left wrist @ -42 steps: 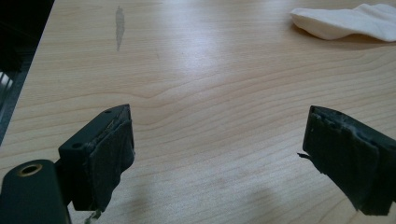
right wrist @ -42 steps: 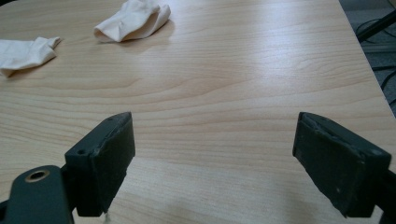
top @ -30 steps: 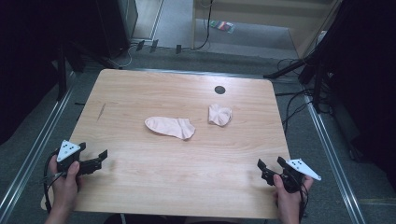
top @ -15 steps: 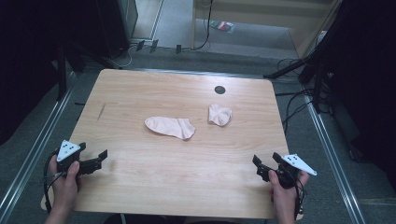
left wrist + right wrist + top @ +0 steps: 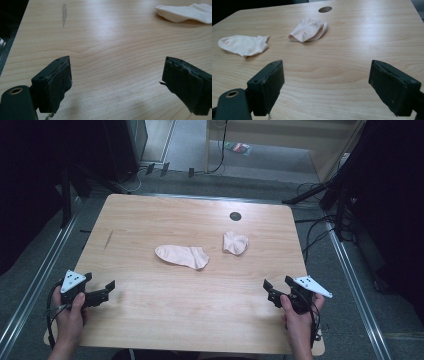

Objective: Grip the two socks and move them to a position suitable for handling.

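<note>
**Two socks mid-table, both claws wide and waiting at the near edge**

Take the dark round hole [image 5: 235,215] in the table [image 5: 150,330] as the landmark. The bunched sock [image 5: 235,243] lies just on the person's side of that hole, almost straight below it in the high view. The flat sock [image 5: 182,256] lies further from the hole, toward the person and off to the left; its long axis runs roughly left to right across the table, dipping slightly toward the near edge at its right end. The two socks lie apart, with bare wood between them.

Both claws sit far from the hole, at the near edge. The left claw [image 5: 100,294] is at the near left corner, its jaws spread wide with nothing between them, as the left gripper view confirms: only wood grain in the gap, and the flat sock's end [image 5: 183,13] up in the far right corner of that view. The right claw [image 5: 276,290] is at the near right, jaws equally spread and empty; in the right gripper view the bunched sock [image 5: 309,30] lies ahead and a little left of centre, with the flat sock [image 5: 243,45] further left.

My judgement: the bunched sock is the right claw's natural target, being nearly straight ahead of it toward the hole. The flat sock lies about midway between the two claws, slightly nearer the left; a claw coming across its short width would take it more easily than one coming along its length.
</note>
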`<state>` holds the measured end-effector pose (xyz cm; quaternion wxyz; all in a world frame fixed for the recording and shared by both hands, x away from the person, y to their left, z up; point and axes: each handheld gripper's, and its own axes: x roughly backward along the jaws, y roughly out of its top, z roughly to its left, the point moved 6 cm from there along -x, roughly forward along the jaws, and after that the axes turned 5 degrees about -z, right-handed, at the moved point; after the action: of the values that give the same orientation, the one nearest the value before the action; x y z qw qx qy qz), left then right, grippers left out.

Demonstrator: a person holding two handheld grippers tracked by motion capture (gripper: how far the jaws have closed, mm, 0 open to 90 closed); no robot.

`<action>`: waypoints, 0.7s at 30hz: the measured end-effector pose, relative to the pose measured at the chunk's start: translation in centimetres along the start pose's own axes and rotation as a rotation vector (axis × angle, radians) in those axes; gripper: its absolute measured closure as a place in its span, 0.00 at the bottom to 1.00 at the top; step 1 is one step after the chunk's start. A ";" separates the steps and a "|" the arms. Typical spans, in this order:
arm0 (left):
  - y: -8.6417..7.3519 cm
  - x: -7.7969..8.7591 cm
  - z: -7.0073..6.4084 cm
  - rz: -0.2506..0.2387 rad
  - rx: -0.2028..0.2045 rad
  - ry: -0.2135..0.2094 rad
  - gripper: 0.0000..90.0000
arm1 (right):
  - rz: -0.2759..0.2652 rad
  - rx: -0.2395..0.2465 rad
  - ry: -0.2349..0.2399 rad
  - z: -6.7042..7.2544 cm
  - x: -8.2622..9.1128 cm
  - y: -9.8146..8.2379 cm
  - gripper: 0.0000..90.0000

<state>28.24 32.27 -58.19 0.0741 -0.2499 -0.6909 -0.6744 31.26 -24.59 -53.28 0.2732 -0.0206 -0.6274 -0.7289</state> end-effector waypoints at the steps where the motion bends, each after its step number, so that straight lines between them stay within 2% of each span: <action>1: 0.0 0.0 0.0 0.002 0.001 -0.001 0.10 | 0.000 0.001 0.004 0.2 -0.1 0.2 0.14; 9: 0.0 0.0 0.0 -0.004 0.003 0.000 0.10 | 0.003 0.012 0.031 1.6 -1.6 1.6 0.14; 21: 0.0 0.0 0.0 -0.005 0.002 -0.002 0.10 | 0.011 0.031 0.072 4.4 -4.7 3.6 0.15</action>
<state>28.27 32.29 -58.17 0.0722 -0.2487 -0.6922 -0.6737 35.45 -19.01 -50.88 0.3001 0.0066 -0.6282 -0.7178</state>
